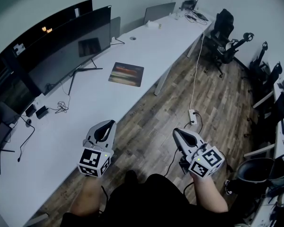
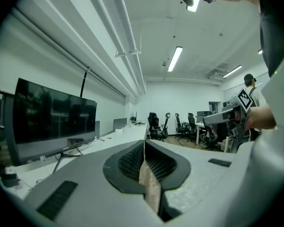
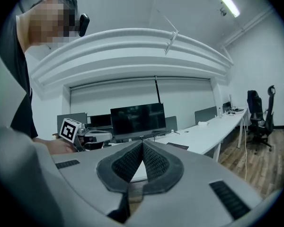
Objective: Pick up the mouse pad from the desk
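Observation:
The mouse pad [image 1: 126, 74], a dark rectangle with coloured stripes, lies flat on the long white desk [image 1: 61, 136], in front of the monitor's stand. In the right gripper view the mouse pad [image 3: 178, 146] shows as a thin dark slab on the desk top. My left gripper [image 1: 109, 123] hovers over the desk's near edge, well short of the pad, jaws shut with nothing between them. My right gripper [image 1: 176, 132] hangs over the wooden floor beside the desk, also shut and empty. Up close, the left gripper [image 2: 144, 142] and the right gripper [image 3: 142, 142] both have their ribbed pads pressed together.
A wide black monitor [image 1: 68, 48] stands behind the pad, with cables and small devices [image 1: 42, 111] to its left. A power strip [image 1: 192, 116] and its cord lie on the floor. Black office chairs [image 1: 222, 37] stand at the far right.

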Demonstrator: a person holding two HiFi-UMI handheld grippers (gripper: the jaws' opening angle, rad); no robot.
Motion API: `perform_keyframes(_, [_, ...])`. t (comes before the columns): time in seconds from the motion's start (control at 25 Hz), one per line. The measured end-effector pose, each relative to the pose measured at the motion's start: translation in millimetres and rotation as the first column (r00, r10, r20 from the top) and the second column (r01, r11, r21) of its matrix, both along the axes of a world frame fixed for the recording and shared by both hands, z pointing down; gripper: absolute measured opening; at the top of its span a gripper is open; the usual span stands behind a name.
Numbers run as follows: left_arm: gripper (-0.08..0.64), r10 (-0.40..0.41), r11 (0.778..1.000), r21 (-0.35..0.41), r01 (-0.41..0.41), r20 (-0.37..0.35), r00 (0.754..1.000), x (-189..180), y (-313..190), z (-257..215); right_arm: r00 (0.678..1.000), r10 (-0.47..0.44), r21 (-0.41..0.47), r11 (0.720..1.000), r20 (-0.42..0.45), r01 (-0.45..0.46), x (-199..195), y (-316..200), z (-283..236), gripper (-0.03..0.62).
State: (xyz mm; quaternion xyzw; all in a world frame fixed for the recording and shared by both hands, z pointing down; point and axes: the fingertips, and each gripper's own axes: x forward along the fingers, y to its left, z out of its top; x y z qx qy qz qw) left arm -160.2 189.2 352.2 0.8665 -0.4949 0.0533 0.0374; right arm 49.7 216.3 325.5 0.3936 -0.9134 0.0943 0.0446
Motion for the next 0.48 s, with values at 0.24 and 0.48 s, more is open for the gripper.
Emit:
perform_keyframes(0.24, [0.008,0.030,0.999,0.037,-0.027,-0.078,0.997,-14,17,-5,1.000,-0.022,0.009,1.000,-0.013,0.022,-23,-4,-14,0.003])
perform_keyframes(0.48, [0.006,0.086,0.996,0.032,-0.084,-0.071,0.994,-12,18,-4,0.997,-0.076,0.021,0.997,-0.026,0.077,-51,-6,-23,0.003])
